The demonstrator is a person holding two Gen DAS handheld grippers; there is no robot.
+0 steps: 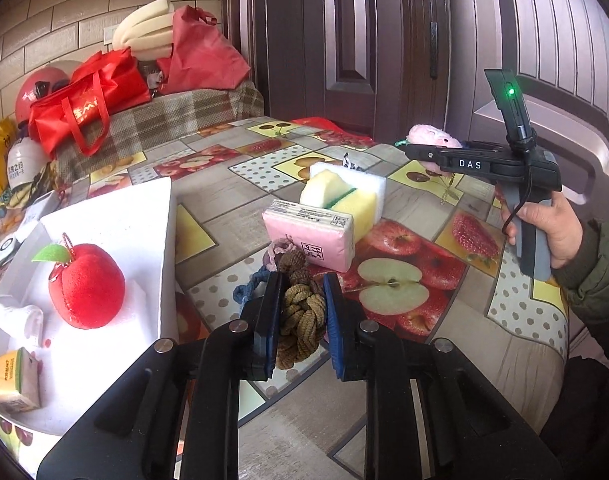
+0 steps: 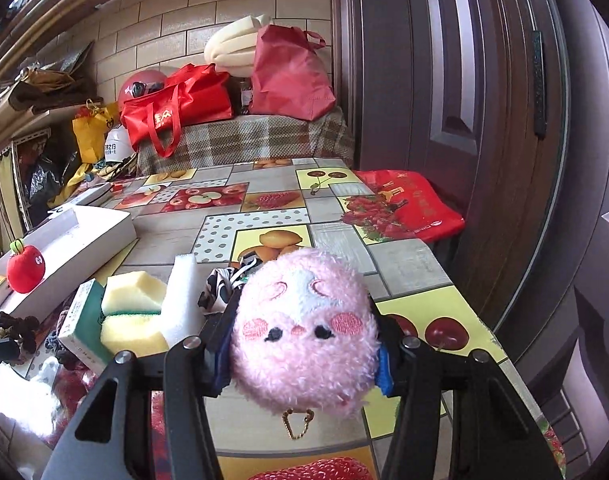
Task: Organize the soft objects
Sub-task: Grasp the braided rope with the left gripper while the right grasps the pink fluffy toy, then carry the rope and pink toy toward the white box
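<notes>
Between my left gripper pads sits a brown knotted rope toy, clamped tight on both sides and lifted just above the desk. My right gripper squeezes a pink plush toy with an embroidered face; its gold chain dangles below, clear of the fruit-print cloth. From the left wrist view the right gripper is held off to the right by my hand, the plush poking out above its fingers. Still on the desk near centre: a pink tissue pack, a yellow-green sponge touching it, white foam block behind. A dark braided cord lies just beside the left finger. White tray at left holds a red plush apple, a small carton and crumpled white bit
</notes>
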